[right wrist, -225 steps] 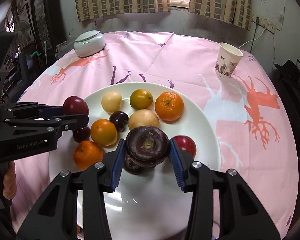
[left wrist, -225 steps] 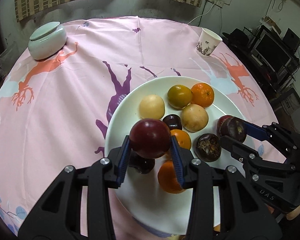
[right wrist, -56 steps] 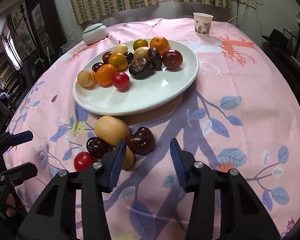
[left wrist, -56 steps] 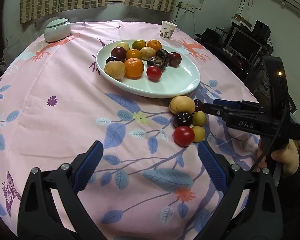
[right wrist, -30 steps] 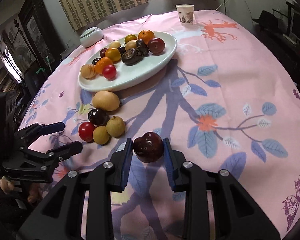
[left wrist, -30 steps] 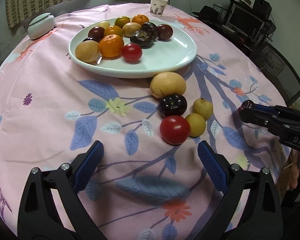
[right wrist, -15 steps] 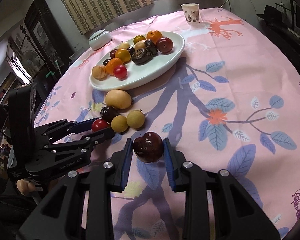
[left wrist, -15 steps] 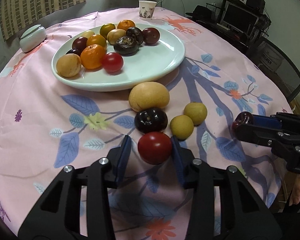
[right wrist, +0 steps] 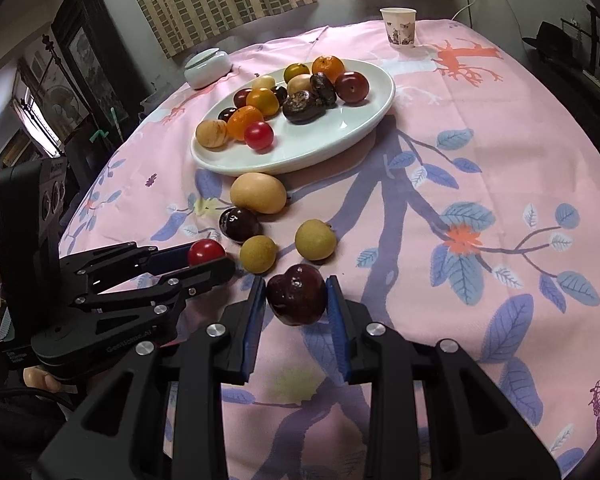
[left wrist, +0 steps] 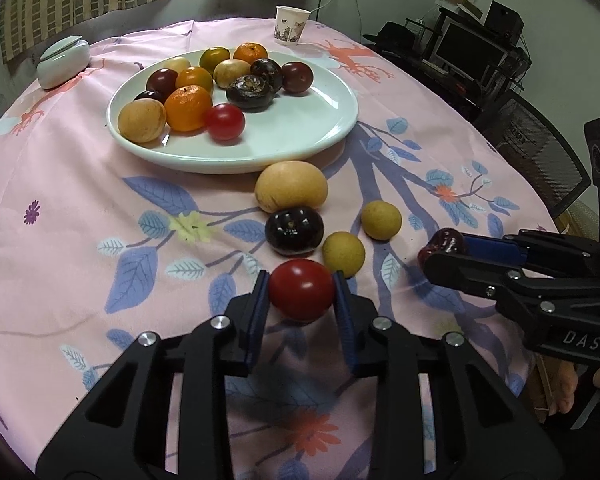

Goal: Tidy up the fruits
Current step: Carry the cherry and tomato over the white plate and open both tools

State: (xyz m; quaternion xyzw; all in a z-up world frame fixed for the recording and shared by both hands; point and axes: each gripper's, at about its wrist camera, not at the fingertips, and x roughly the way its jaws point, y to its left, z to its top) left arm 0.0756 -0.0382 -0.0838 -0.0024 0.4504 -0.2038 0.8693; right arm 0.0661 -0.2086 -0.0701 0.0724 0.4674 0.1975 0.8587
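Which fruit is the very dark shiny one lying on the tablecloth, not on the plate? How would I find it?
Find the big white plate, then the large tan fruit on the cloth just in front of it. Touching that one's near side is the dark plum: nearly black and glossy, while the two small fruits beside it are dull yellow.

Left tongs (left wrist: 301, 295), earlier wide open, now clamped on red tomato (left wrist: 301, 290).
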